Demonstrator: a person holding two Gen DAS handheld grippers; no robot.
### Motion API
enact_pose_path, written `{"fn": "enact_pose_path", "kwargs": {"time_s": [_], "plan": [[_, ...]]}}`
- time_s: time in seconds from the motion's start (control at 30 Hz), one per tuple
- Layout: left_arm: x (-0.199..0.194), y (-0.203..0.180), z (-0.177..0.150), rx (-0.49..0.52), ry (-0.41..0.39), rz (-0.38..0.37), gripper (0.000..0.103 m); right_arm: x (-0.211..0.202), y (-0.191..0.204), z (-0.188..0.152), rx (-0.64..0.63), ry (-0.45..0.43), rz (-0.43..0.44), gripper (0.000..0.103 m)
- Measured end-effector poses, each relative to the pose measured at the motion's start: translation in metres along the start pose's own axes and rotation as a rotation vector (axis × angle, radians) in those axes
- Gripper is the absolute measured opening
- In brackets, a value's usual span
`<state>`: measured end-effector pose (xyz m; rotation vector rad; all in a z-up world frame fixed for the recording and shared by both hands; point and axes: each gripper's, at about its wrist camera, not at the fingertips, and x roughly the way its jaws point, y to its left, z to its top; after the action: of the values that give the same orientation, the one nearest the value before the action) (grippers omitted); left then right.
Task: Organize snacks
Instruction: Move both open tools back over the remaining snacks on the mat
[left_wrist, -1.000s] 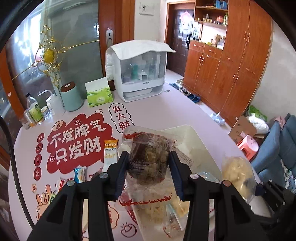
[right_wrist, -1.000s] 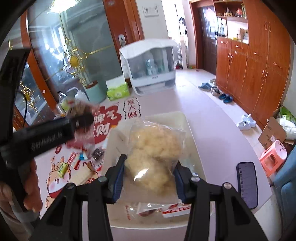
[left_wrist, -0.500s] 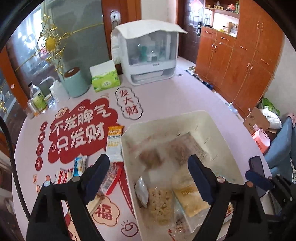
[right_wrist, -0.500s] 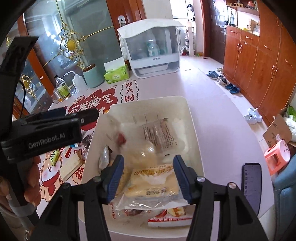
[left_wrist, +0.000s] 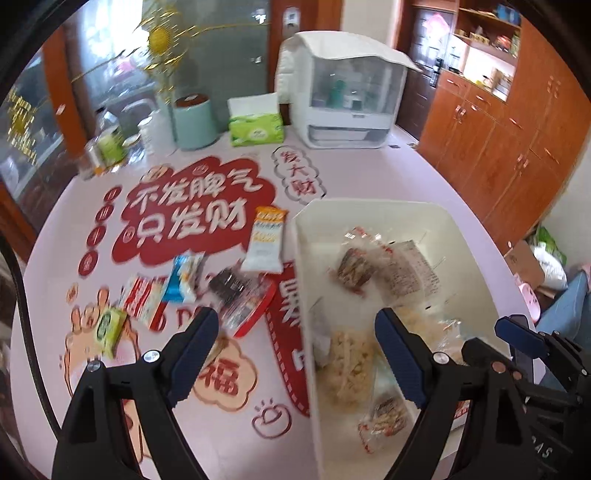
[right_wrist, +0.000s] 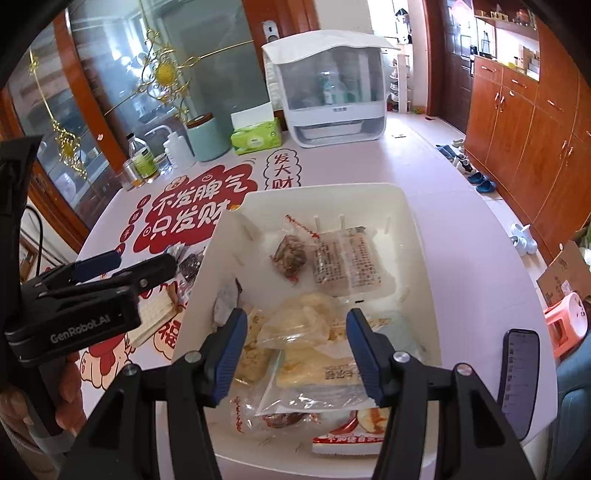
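Observation:
A white bin (left_wrist: 373, 206) (right_wrist: 332, 190) on the pink table holds several snack bags, among them a brown snack bag (left_wrist: 352, 267) (right_wrist: 290, 254) and a pale puffy bag (right_wrist: 299, 325). Loose snacks lie left of the bin: an orange-and-white packet (left_wrist: 266, 240), a blue packet (left_wrist: 184, 273), a dark packet (left_wrist: 231, 286), a green packet (left_wrist: 109, 326). My left gripper (left_wrist: 295, 354) is open and empty, above the bin's left wall. My right gripper (right_wrist: 295, 354) is open and empty over the bin's near end. The left gripper also shows in the right wrist view (right_wrist: 110, 266).
At the table's back stand a white cabinet box (left_wrist: 343, 99), a green tissue pack (left_wrist: 255, 125), a teal canister (left_wrist: 194, 118) and bottles (right_wrist: 142, 157). A phone (right_wrist: 517, 376) lies right of the bin. The table edge runs along the right; wooden cupboards stand beyond.
Both grippers have opened. The left let go of the brown snack bag and the right the pale puffy bag; both bags now lie in the bin. The left gripper has shifted left.

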<state>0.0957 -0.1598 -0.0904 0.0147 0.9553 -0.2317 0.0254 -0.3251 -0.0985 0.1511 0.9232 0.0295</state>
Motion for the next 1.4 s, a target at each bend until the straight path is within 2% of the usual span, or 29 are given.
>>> {"fn": "enact_pose_path", "kwargs": {"time_s": [0.13, 0.23, 0.53, 0.93, 1.17, 1.4], "plan": [[-0.008, 0.024, -0.018, -0.054, 0.034, 0.011, 0.086, 0.002, 0.011, -0.004, -0.006, 0.028, 0.010, 0.056], [-0.024, 0.038, -0.026, -0.067, 0.033, 0.018, 0.086, -0.010, 0.025, -0.005, -0.026, 0.013, 0.024, 0.056], [-0.095, 0.100, -0.038, -0.087, -0.074, 0.077, 0.086, -0.049, 0.083, 0.000, -0.116, -0.069, 0.051, 0.056], [-0.158, 0.201, -0.041, -0.092, -0.167, 0.137, 0.088, -0.056, 0.167, 0.005, -0.121, -0.062, 0.082, 0.056], [-0.164, 0.267, -0.022, -0.066, -0.220, 0.172, 0.092, -0.050, 0.203, 0.018, -0.094, -0.075, 0.032, 0.056], [-0.119, 0.310, -0.004, -0.037, -0.171, 0.125, 0.092, -0.019, 0.219, 0.020, -0.011, -0.033, -0.037, 0.056]]}}
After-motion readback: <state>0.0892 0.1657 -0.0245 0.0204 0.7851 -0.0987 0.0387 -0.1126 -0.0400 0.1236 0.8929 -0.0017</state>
